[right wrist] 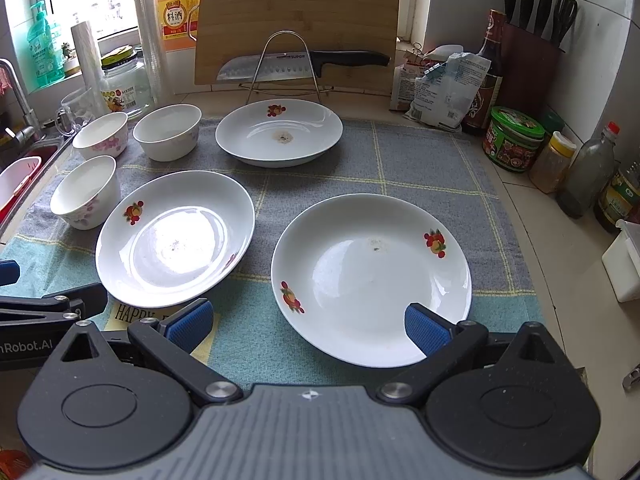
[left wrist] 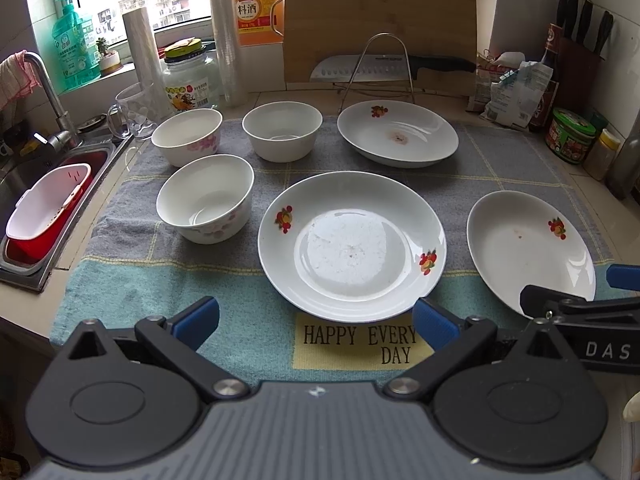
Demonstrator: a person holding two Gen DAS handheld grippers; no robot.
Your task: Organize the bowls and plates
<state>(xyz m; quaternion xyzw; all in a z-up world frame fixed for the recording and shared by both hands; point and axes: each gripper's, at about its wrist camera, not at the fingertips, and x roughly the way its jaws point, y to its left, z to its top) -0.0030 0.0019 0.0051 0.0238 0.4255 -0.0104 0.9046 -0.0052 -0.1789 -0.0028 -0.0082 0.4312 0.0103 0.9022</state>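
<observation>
Three white plates with fruit prints lie apart on a checked towel (left wrist: 120, 280): a middle plate (left wrist: 352, 246) (right wrist: 174, 238), a far plate (left wrist: 398, 133) (right wrist: 279, 132) and a right plate (left wrist: 530, 252) (right wrist: 370, 278). Three white bowls stand upright at the left: a near bowl (left wrist: 205, 198) (right wrist: 86, 191), a far-left bowl (left wrist: 187, 136) (right wrist: 101, 134) and a far-middle bowl (left wrist: 282, 131) (right wrist: 167, 131). My left gripper (left wrist: 316, 322) is open, just short of the middle plate's near rim. My right gripper (right wrist: 308, 326) is open over the right plate's near edge, holding nothing.
A sink (left wrist: 24, 200) with a red-and-white basket (left wrist: 48, 212) lies at the left. A cutting board (left wrist: 380, 24), a knife on a wire rack (left wrist: 384, 66), jars and bottles (right wrist: 516, 138) line the back and right. A knife block (right wrist: 532, 40) stands in the far right corner.
</observation>
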